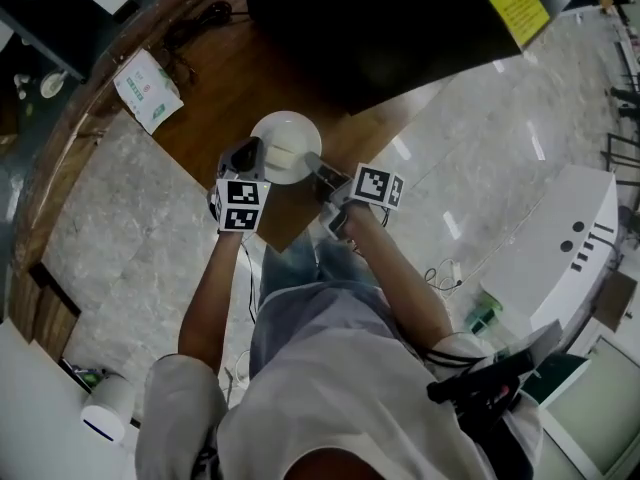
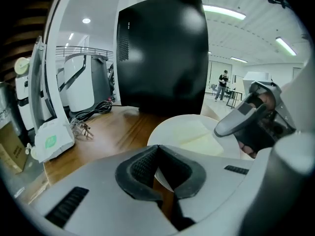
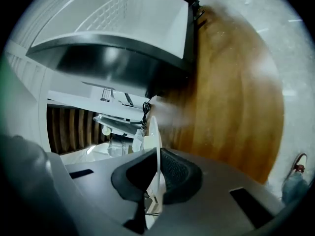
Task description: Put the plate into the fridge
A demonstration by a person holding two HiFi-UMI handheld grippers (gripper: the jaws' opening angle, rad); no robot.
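We hold the white plate (image 1: 285,144) between both tools, above the wooden floor (image 1: 225,83), with the black fridge (image 1: 400,18) just beyond it at 12 o'clock. The left hand-held gripper (image 1: 262,161) sits at the plate's 8 o'clock, pads pinching the near rim. The right hand-held gripper (image 1: 313,165) sits at 4 o'clock, pads clamped on the plate's thin edge, seen edge-on in its own view.
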